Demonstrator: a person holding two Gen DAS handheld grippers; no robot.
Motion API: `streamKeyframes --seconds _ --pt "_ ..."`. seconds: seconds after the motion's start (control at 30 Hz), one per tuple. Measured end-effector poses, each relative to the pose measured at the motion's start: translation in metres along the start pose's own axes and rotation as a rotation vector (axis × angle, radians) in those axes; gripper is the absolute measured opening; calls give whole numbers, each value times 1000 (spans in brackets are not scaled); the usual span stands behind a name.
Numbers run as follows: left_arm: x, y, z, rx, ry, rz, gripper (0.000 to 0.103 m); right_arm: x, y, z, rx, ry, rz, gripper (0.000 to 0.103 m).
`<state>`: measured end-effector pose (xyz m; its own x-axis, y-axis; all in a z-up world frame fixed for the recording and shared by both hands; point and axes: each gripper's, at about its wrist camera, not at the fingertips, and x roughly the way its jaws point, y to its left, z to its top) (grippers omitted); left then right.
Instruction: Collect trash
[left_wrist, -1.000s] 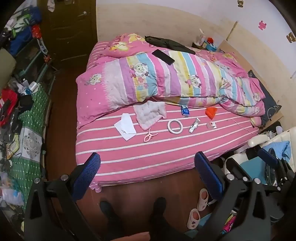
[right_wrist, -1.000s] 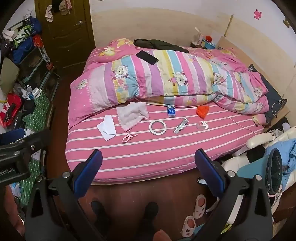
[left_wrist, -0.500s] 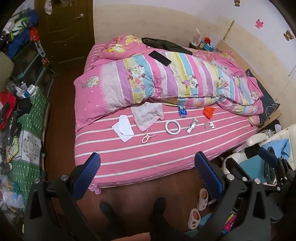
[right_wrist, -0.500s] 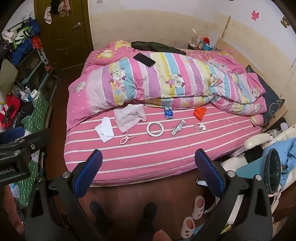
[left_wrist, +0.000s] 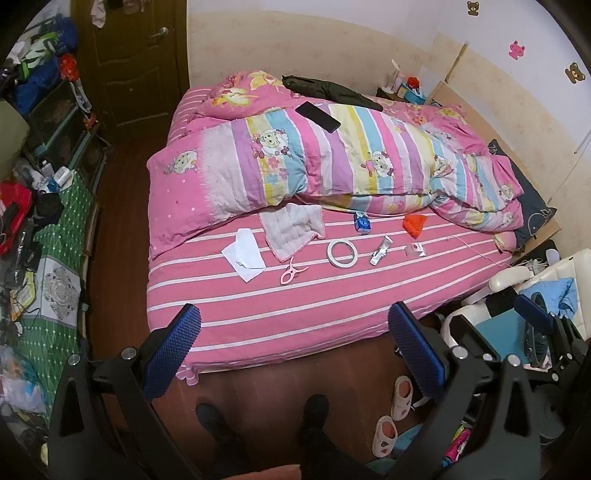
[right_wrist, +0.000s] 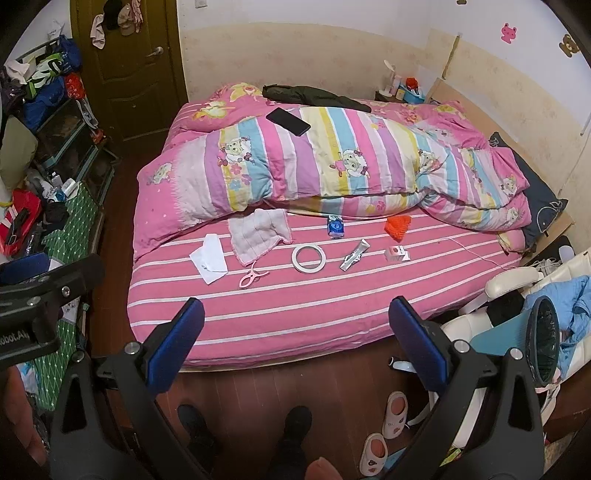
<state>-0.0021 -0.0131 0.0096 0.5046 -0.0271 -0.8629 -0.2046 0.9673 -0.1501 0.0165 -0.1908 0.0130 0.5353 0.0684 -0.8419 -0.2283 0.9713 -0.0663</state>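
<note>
Backing slightly from the bed over the last second; both views are widening. Left gripper and right gripper: jaws apart, empty. Trash is lying mid-mattress: paper, squeezed tube, possibly wrappers. Collecting is not yet starting.

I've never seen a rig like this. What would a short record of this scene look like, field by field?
place: bedroom, pink striped bed
left gripper: jaws open, empty, short of the bed
right gripper: jaws open, empty
on sheet: paper, cloth, pink clip, tape ring, tube, blue packet, orange item, small box
on quilt: phone
bin: right of bed
</note>
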Motion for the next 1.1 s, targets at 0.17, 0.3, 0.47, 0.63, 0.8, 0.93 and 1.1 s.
streamKeyframes --seconds 0.17,0.3,0.47,0.63,0.8,0.93,1.1 --pt "-1 -4 -7 8 -4 -7 98 -5 -3 -5 6 -6 -8 99" --pt "-1 -4 -8 9 -4 -8 98 -8 -5 -7 10 -8 -12 99" --pt "-1 -6 -9 10 -3 -8 98 -6 -6 -7 8 -8 -12 99" --pt "-1 -7 -10 12 -5 -8 98 -7 -7 -8 7 -11 -12 99" --pt "-2 -8 -10 10 -5 -6 98 -9 -8 -7 3 -13 -11 99" --pt "-2 -8 -10 10 -4 -7 98 -9 -6 -7 4 -12 -12 99" --pt "-2 -8 -11 12 -5 -6 98 -9 -6 -8 3 -14 -14 99"
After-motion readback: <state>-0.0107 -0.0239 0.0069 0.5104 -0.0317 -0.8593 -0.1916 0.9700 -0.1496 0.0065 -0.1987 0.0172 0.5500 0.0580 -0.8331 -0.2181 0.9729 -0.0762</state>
